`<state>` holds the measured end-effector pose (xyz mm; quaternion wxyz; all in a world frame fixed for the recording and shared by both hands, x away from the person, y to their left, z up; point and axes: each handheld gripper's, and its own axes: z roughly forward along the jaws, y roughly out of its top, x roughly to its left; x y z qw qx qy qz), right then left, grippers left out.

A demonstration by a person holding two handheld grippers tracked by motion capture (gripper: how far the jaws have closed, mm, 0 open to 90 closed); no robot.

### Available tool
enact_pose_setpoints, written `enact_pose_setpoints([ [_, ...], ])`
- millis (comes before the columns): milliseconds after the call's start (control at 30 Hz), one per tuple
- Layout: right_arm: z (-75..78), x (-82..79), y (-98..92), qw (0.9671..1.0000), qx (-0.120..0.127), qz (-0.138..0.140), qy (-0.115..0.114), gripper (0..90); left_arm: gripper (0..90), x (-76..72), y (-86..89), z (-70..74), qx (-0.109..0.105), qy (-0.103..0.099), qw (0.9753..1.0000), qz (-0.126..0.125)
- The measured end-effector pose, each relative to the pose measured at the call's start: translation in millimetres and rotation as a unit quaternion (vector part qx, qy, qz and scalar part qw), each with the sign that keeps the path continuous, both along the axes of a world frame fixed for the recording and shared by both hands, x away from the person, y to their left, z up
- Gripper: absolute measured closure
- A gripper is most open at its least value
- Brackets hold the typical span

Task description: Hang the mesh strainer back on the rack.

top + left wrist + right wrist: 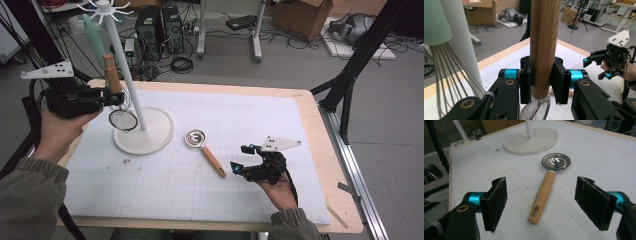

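Right tongs [541, 207], jaws wide and empty at lower frame, straddle the wooden-handled ladle [544, 195] on the counter [599, 152]; upper left, left tongs [107, 96] clamp a strainer [122, 119] upright beside the rack [127, 75]. Closing squarely mid-handle should hold best.

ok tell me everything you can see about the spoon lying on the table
The spoon has a round, shiny metal bowl facing up and a light wooden handle with a slot-shaped hanging hole near its end. It lies flat on the white gridded mat, bowl toward the white stand's base, close by it. The open right tongs face its handle without touching.
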<state>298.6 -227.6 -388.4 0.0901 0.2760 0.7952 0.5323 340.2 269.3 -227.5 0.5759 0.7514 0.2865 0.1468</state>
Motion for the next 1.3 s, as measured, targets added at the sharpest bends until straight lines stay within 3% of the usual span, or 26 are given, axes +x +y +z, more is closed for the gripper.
enact_pose_setpoints([
  [1300, -2.9, 1.3, -0.1, 1.0, 0.004, 0.005, 0.006, 25.2, 71.2, 27.2, 3.4, 42.3, -0.026, -0.012, 0.9993, 0.022],
])
